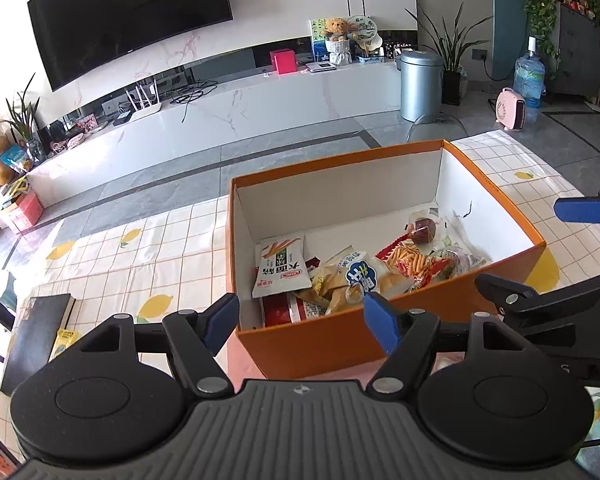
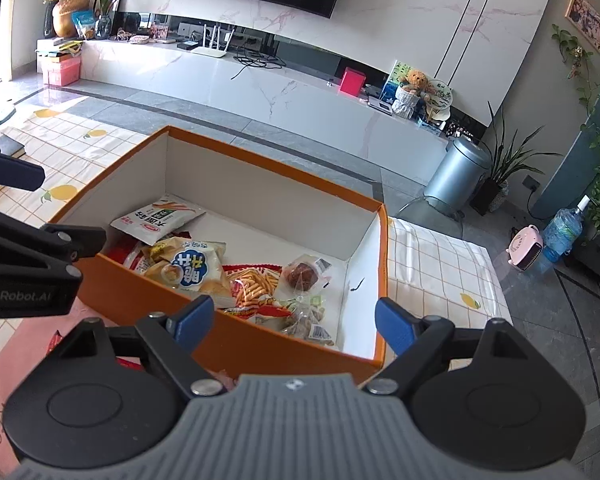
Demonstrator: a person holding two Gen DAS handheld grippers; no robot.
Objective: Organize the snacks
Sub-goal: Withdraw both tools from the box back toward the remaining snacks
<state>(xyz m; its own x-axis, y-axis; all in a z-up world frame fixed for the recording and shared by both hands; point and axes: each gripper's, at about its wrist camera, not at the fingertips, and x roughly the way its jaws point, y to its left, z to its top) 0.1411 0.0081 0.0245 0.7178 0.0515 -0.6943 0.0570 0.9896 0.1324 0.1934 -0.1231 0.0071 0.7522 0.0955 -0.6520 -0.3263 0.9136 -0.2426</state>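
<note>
A dark television (image 1: 128,16) hangs on the marble wall (image 2: 400,4) above grey floor tiles (image 1: 172,168).

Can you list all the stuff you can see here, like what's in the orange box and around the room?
box: one, orange outside, white inside, open, on the tablecloth
snack packets: several, mostly white, red and clear, piled in the box's near half
tablecloth: one, white grid with yellow lemons, under the box
book: one, black, on the cloth left of the box
television: one, black, on the marble wall
teddy bear: one, brown, on the long white cabinet
bin: one, silver, on the floor
heater: one, pink, on the floor
water bottle: one, blue, beside the heater
left claw: one, black with blue pads, open, empty
right claw: one, same colours, open, empty
</note>
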